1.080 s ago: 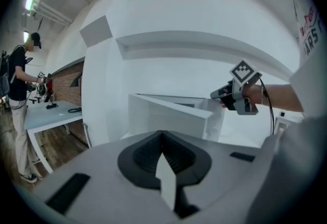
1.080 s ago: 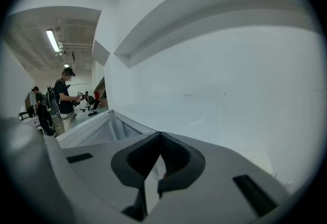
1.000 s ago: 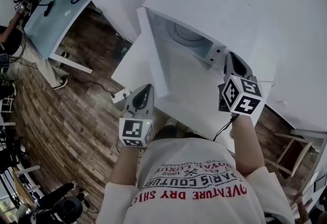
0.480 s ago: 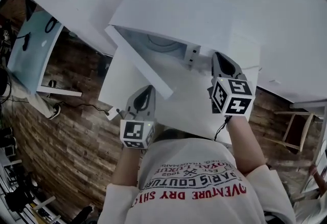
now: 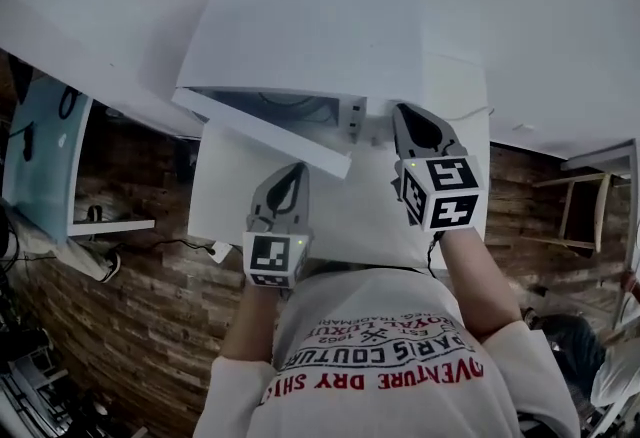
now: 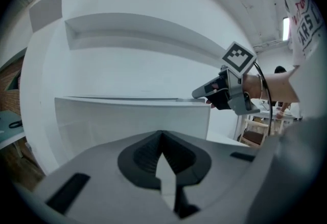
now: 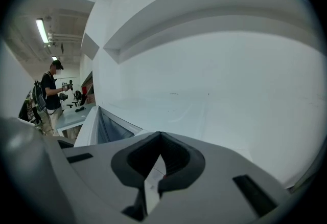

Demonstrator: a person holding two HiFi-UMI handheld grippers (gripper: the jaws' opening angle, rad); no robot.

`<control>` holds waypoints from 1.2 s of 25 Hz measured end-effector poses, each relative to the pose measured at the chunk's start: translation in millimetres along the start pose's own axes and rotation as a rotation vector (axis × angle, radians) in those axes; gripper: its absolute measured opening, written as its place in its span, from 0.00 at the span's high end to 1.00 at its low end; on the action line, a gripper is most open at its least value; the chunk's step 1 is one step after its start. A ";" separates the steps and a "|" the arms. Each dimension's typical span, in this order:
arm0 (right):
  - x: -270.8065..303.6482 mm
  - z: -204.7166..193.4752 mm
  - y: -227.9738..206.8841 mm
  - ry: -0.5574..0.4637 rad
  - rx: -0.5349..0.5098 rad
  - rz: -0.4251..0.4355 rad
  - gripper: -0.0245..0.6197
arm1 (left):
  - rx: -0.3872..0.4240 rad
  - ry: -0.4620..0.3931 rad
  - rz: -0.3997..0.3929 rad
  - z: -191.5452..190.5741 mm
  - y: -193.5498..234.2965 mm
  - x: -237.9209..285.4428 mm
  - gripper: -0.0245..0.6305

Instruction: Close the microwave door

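Observation:
A white microwave [image 5: 310, 41] stands on a white table [image 5: 225, 201] against the wall. Its door [image 5: 262, 131] hangs partly open, hinged at the left, with its free edge angled toward me. My left gripper [image 5: 291, 172] is shut and empty, its tip right at the door's outer face [image 6: 127, 120]; I cannot tell if they touch. My right gripper [image 5: 409, 114] is shut and empty too, beside the microwave's front right corner. It also shows in the left gripper view as the right gripper [image 6: 200, 93] past the door's free edge. The door [image 7: 97, 126] appears at lower left in the right gripper view.
A long white shelf [image 6: 153, 39] runs along the wall above. The floor [image 5: 130, 306] is wood planks. A light blue table [image 5: 35, 161] stands to the left and a wooden stool [image 5: 585, 211] to the right. A person [image 7: 50, 96] stands far off left.
The door has swung from wide open to a narrow angle with the microwave's front. My left gripper has followed behind it. The right gripper stayed near the front right corner.

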State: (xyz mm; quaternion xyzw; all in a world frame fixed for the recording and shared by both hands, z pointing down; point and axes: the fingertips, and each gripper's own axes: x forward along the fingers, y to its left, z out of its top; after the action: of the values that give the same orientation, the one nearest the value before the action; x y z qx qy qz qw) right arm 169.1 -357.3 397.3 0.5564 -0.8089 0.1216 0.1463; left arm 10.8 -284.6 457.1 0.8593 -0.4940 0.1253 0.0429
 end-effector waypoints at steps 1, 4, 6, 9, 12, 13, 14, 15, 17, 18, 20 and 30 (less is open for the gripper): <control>-0.1 -0.1 -0.1 -0.001 0.004 -0.002 0.94 | 0.004 -0.001 -0.015 1.1 0.0 4.0 0.95; 0.5 0.6 0.1 0.009 0.005 -0.006 0.94 | 0.035 -0.007 -0.047 5.3 0.2 15.6 0.95; 0.7 0.7 0.3 0.017 0.003 -0.015 0.94 | 0.047 -0.012 -0.065 7.7 0.4 23.0 0.95; 0.7 0.8 -0.4 0.009 0.003 -0.036 0.94 | 0.046 -0.022 -0.092 11.0 1.2 35.5 0.95; 0.5 1.0 -0.8 -0.011 -0.011 -0.052 0.94 | 0.016 -0.030 -0.110 11.1 4.5 47.9 0.95; 0.2 0.7 -0.8 -0.019 -0.013 -0.056 0.94 | 0.002 -0.030 -0.111 9.5 6.4 51.4 0.95; -0.1 0.4 -0.8 -0.025 -0.011 -0.060 0.94 | -0.009 -0.030 -0.112 8.9 8.3 54.6 0.95; -0.1 0.2 -0.9 -0.026 -0.007 -0.064 0.94 | -0.016 -0.032 -0.113 9.7 9.8 57.8 0.95; -0.2 0.1 -1.5 -0.026 0.005 -0.070 0.94 | -0.021 -0.033 -0.112 12.1 11.3 63.5 0.95; -0.6 0.2 -1.9 -0.031 0.011 -0.074 0.94 | -0.020 -0.031 -0.111 12.6 11.3 65.1 0.95; -1.6 0.3 -2.2 -0.050 0.016 -0.089 0.94 | -0.007 -0.028 -0.113 12.5 11.0 65.3 0.95; -3.4 1.5 -4.2 -0.098 0.072 -0.111 0.94 | 0.069 -0.017 -0.114 17.6 12.6 77.7 0.95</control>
State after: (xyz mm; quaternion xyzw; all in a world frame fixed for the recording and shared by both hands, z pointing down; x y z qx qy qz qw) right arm 174.1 -356.4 394.8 0.6104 -0.7781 0.1151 0.0928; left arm 40.3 -359.6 459.5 0.8880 -0.4402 0.1323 0.0160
